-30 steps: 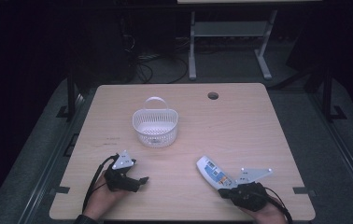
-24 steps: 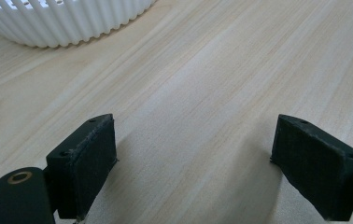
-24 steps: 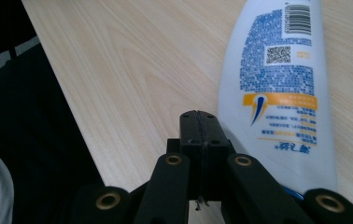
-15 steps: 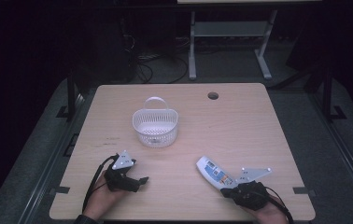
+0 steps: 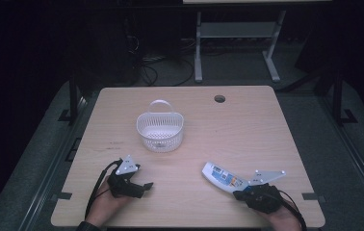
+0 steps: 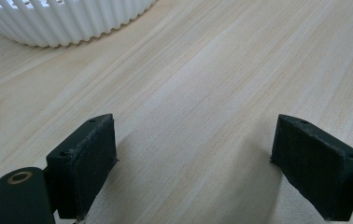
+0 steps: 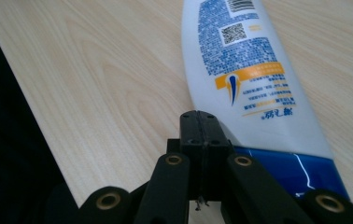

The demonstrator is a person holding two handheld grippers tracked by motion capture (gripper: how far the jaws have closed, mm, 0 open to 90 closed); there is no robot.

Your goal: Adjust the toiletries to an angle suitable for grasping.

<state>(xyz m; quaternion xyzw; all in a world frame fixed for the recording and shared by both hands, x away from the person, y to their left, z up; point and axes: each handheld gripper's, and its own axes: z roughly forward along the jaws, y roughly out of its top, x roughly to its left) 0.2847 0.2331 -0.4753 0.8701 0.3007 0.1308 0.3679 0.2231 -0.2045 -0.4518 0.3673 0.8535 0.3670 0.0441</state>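
Observation:
A white slatted basket (image 5: 160,132) with a handle stands at the middle of the wooden table (image 5: 247,130). Its ribbed wall (image 6: 62,23) fills the top left of the left gripper view. My left gripper (image 5: 144,186) rests low on the table near the front left. It is open, with only bare wood between the fingertips (image 6: 193,154). A white bottle (image 5: 221,176) with blue print and a blue cap lies flat at the front right. My right gripper (image 5: 238,194) is shut, pads pressed together (image 7: 199,123). It sits just left of the bottle (image 7: 244,70) near its blue cap (image 7: 296,172) and grips nothing.
A round cable hole (image 5: 219,98) is in the table's far right part. The table's front edge (image 7: 20,93) runs close beside the right gripper, with dark floor beyond. Metal stand legs (image 5: 199,53) and cables lie on the floor behind the table.

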